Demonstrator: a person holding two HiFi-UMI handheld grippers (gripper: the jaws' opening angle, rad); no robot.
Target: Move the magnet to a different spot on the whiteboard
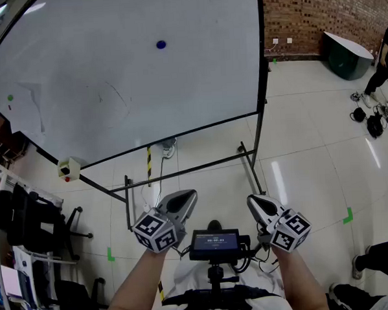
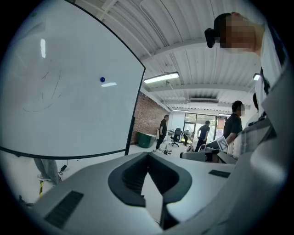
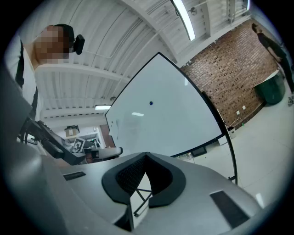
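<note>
The left gripper [image 1: 185, 198] and right gripper [image 1: 256, 203] are hanging closed and empty, not reaching yet. The magnet [image 1: 161, 44] is sticking far off, near the top edge of the whiteboard [image 1: 113, 97].

Open floor [image 1: 311, 171] before the whiteboard [image 1: 112, 77]

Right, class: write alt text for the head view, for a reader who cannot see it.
A small blue magnet sits high on a large whiteboard on a floor stand. Below, well short of the board, the left hand-held gripper and right hand-held gripper are both shut and empty.
</note>
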